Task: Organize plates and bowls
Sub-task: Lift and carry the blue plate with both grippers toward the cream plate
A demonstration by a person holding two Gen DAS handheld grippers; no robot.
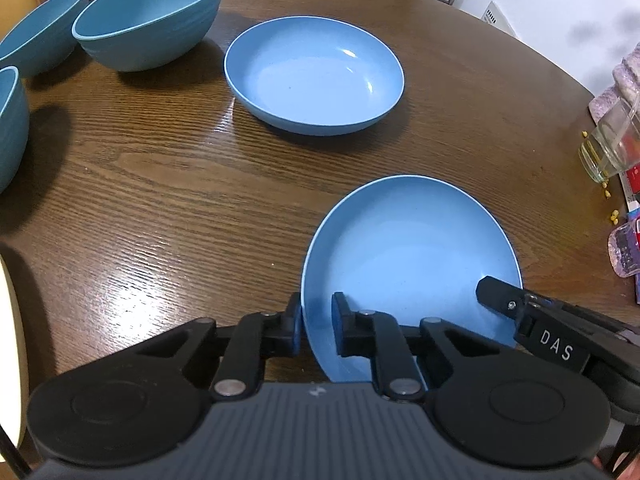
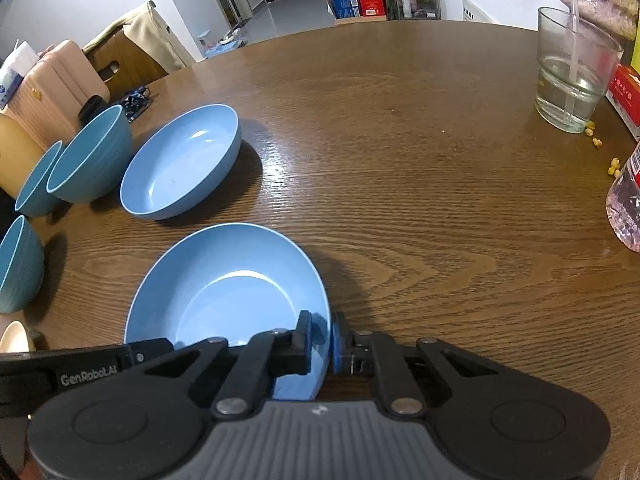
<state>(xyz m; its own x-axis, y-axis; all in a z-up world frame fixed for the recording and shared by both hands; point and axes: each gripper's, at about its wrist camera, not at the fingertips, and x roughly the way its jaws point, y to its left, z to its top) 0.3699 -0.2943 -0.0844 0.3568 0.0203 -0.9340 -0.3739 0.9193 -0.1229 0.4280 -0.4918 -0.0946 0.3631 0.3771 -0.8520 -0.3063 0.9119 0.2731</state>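
A light blue plate [image 1: 412, 256] is held near me above the brown table [image 1: 160, 200]. My left gripper [image 1: 318, 328] straddles its left rim with a small gap at the inner finger. My right gripper [image 2: 322, 344] is shut on its right rim; the plate also shows in the right wrist view [image 2: 228, 288]. A second light blue plate [image 1: 314, 74] rests on the table farther away, also seen from the right wrist [image 2: 182, 160]. Three teal bowls stand at the left: one large [image 1: 152, 16], one behind it [image 1: 40, 28], one nearer [image 1: 10, 124].
A glass of water [image 2: 574, 68] with a straw stands at the right, with yellow crumbs [image 2: 592, 138] and a plastic bottle [image 2: 626, 200] near it. A pink case [image 2: 60, 80] and a chair [image 2: 132, 52] stand at the far left edge.
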